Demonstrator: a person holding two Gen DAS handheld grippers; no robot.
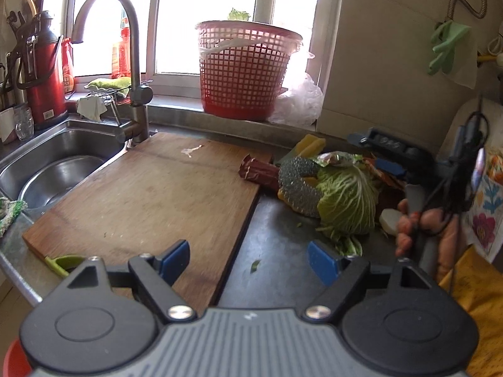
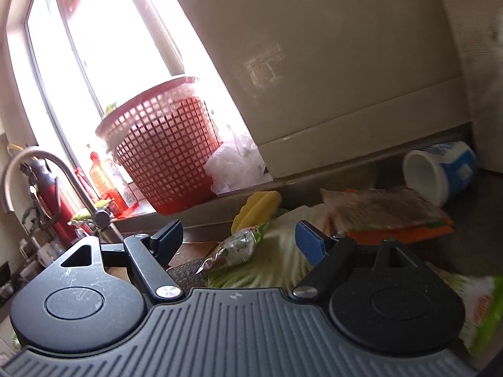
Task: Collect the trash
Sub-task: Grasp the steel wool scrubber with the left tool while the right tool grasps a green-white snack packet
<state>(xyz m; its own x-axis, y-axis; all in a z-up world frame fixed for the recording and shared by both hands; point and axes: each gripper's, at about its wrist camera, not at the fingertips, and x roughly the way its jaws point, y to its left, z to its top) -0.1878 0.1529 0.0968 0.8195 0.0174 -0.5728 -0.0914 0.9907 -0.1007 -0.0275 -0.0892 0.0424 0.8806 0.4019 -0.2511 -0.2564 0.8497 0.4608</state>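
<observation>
The step in hand looks like the reach into the heap of kitchen scraps at the back corner of the dark counter, and both tongs are ready for it: the left gripper hangs over the seam between the long wooden chopping board and the counter with its blue pads spread wide and nothing between them, while the right gripper sits low over the pile, jaws likewise released and bare. To do this well, I would pick one light, loose piece from the top first, such as the crinkled silver-and-green foil snack wrapper that lies between the right jaws' line of sight, and close on its twisted end rather than its puffed middle, so it does not slip. The pale green cabbage leaves underneath are broad and limp and probably need a pinch at the thick rib. The knitted steel scouring pad resting against them may not be trash at all, so it is best left alone. The trash heap lies well apart from its likely destination, the red plastic lattice basket on the window sill, which is lined with a white bag and shows a bit of green leaf above its rim. A white-and-blue paper cup lies tipped on its side by the wall and looks empty, and the steel sink holds a metal bowl.
</observation>
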